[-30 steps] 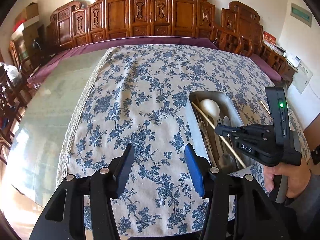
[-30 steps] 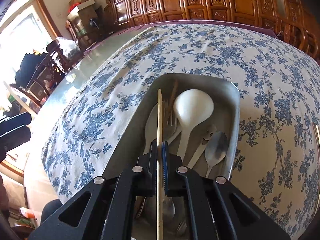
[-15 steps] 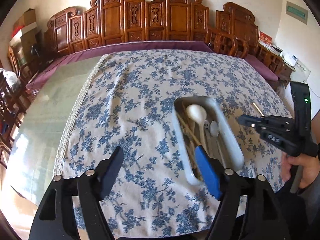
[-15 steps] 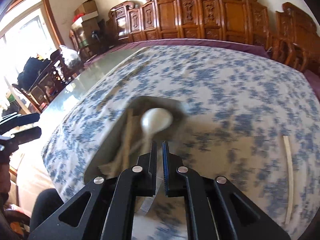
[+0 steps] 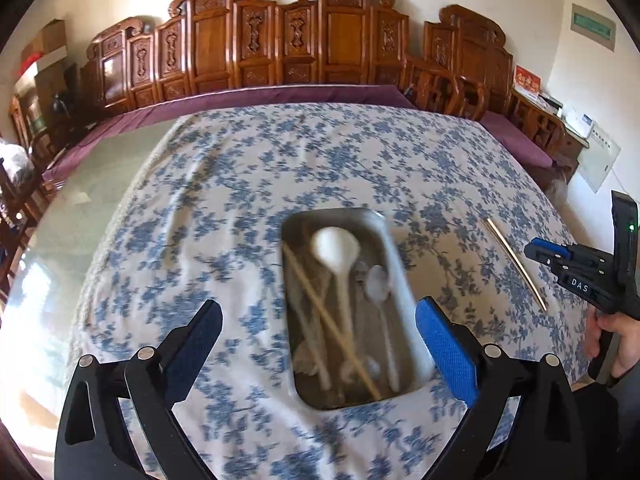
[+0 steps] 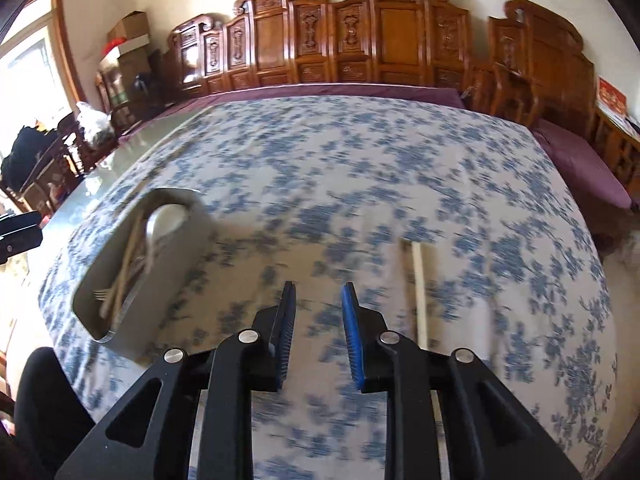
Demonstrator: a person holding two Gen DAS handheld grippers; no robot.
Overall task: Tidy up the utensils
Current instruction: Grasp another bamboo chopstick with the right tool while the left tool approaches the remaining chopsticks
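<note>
Loose chopstick point(image 6: 419, 292) lengthwise away from camera, right of tray point(image 6: 176, 264)

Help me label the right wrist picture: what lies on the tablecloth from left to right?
Left gripper at the edge → metal tray holding utensils → right gripper, jaws just opening with nothing between them → single loose chopstick on the floral tablecloth.

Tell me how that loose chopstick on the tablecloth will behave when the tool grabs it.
The chopstick looks thin, straight and stiff, so probably light. Lying flat on the cloth, it may roll or slide away. The right tool is open beside it, not touching.
</note>
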